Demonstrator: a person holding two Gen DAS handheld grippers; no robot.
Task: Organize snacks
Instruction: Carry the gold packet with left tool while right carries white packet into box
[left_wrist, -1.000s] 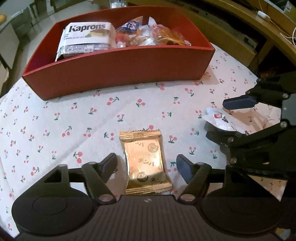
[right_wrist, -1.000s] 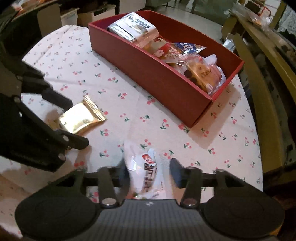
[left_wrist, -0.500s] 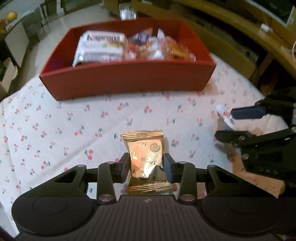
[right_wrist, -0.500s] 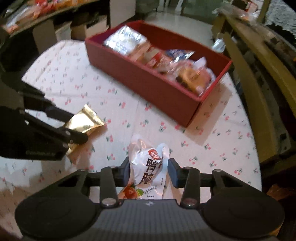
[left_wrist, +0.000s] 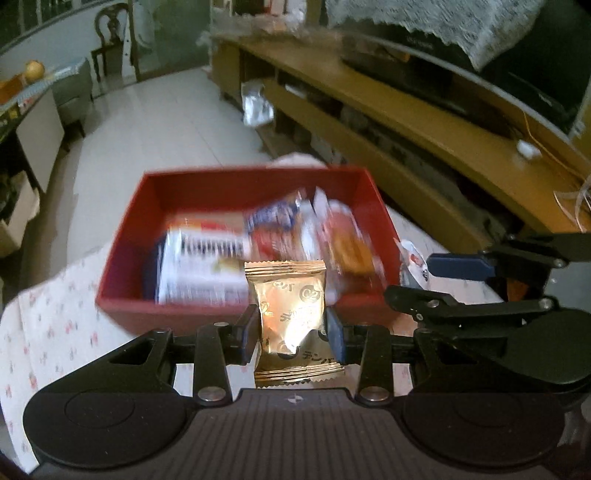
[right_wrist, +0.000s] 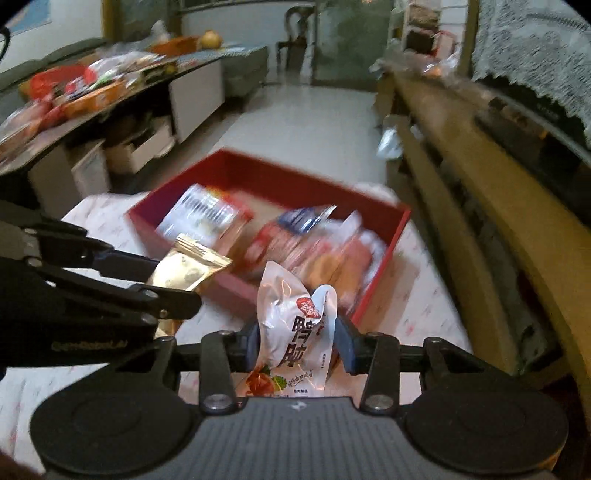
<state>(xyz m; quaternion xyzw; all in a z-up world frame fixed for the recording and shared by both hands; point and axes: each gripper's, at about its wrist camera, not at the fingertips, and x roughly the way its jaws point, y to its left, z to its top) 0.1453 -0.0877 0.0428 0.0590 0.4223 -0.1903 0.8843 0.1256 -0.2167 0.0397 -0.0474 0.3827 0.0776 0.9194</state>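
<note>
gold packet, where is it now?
Left wrist view: gold packet clamped in the left claw, lifted in front of the red box.

Red box (left_wrist: 236, 314) on cherry-print tablecloth (left_wrist: 55, 325)

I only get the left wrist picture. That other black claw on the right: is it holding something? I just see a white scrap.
Observer: Yes. The right gripper is shut on a white packet with a red badge and big dark characters.
Operator: And my gold packet, how does it look from over there?
Observer: Its crimped end pokes out past the left gripper. From this side, the gold packet shows in front of the red box's near wall.
Operator: What's further left in the room?
Observer: A dark counter piled with more snack bags, and a red bowl at its far end.
</note>
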